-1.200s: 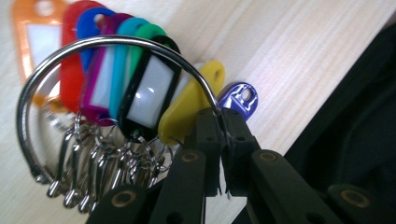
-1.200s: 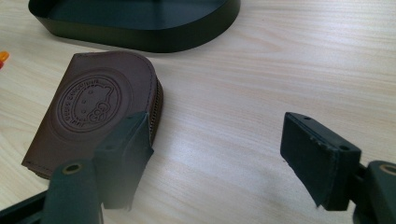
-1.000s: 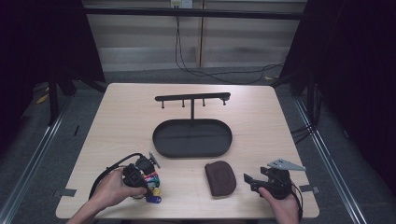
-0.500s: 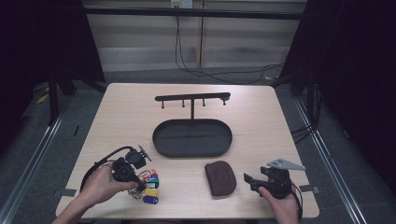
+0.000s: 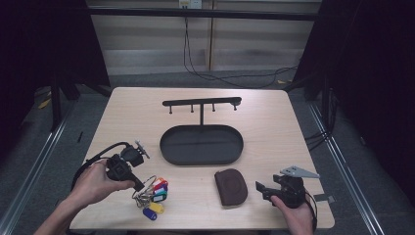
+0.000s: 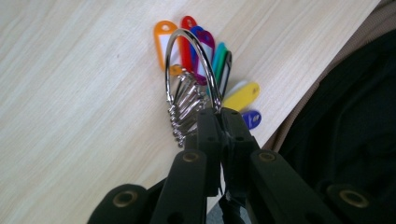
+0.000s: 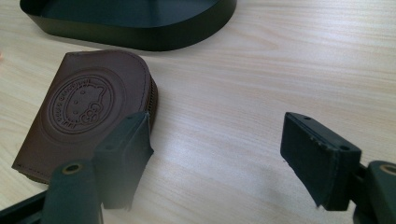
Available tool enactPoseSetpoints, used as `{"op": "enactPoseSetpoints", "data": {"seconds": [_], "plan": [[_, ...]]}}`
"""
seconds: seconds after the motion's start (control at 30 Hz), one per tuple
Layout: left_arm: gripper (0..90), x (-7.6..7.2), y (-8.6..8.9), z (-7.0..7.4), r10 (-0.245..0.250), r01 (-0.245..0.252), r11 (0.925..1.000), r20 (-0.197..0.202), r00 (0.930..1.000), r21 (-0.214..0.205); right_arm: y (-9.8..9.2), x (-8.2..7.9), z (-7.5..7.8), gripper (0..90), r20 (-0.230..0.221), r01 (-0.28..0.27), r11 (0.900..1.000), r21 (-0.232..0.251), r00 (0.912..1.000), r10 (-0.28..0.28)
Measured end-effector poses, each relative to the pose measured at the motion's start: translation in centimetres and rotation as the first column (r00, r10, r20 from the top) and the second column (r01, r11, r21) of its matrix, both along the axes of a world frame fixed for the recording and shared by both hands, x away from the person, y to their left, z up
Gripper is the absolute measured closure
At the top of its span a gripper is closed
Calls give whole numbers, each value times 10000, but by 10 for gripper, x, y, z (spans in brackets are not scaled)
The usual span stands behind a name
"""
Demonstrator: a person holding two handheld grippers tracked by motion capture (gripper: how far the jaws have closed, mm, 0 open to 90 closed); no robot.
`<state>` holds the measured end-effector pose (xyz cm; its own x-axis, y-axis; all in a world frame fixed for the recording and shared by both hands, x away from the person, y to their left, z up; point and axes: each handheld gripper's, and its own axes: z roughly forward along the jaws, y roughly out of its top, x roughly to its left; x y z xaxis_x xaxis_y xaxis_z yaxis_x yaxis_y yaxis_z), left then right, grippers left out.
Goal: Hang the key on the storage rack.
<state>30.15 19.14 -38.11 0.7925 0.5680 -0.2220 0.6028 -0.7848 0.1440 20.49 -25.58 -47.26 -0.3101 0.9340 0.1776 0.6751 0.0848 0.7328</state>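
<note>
A bunch of keys with several coloured tags (image 5: 153,197) hangs from a large metal ring (image 6: 187,60) near the table's front left edge. My left gripper (image 5: 139,186) is shut on that ring, its jaws (image 6: 219,116) pinching the wire at the near side while the tags trail on the wood. A brown leather pouch (image 5: 231,186) lies at the front centre. Just right of it my right gripper (image 5: 262,190) rests low and open; its left jaw stands beside the pouch (image 7: 79,109) edge, with nothing between the jaws (image 7: 217,144).
A black oval tray (image 5: 171,149) sits mid-table, with a black hook rack (image 5: 201,103) standing behind it. The tray's wall (image 7: 140,39) lies just beyond the pouch. A person's dark clothing shows past the table's front edge.
My left hand has risen and drawn left, pulling the ring up so the key bunch trails after it. The right gripper and the pouch have stayed put.
</note>
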Motion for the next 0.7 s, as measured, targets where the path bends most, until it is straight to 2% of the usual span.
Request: {"op": "enactPoseSetpoints", "data": {"seconds": [0.07, 0.2, 0.27, 0.33, 0.43, 0.57, 0.7], "plan": [[879, 2, 1, 4, -52, 52, 10000, -22, 10000, -10, 0, 0, 0, 247, 7, -8, 10000, -3, 10000, 8], [879, 5, 0, 13, -92, 95, 9999, 183, 9998, -140, 0, 1, 0, 244, 0, 15, 10000, -15, 10000, -15], [879, 5, -1, 17, -35, 34, 10000, 412, 9991, 28, 0, 1, 0, 244, -19, 11, 10000, -10, 10000, -11], [879, 6, -1, 22, -56, 54, 10000, 480, 9988, 39, -1, 1, 0, 241, 11, 25, 10000, 16, 10000, -25], [880, 8, 1, 29, 95, -97, 9999, 638, 9979, 27, -2, 1, 0, 175, -1, 161, 9999, 39, 9999, -161], [880, 10, 1, 34, 217, -226, 9997, 711, 9972, 113, -4, 1, 0, 148, 6, 325, 9994, 104, 9995, -325], [881, 15, 1, 40, 290, -297, 9995, 783, 9965, 84, -3, 0, 1, 140, 67, 219, 9995, 210, 9997, -221]]}}
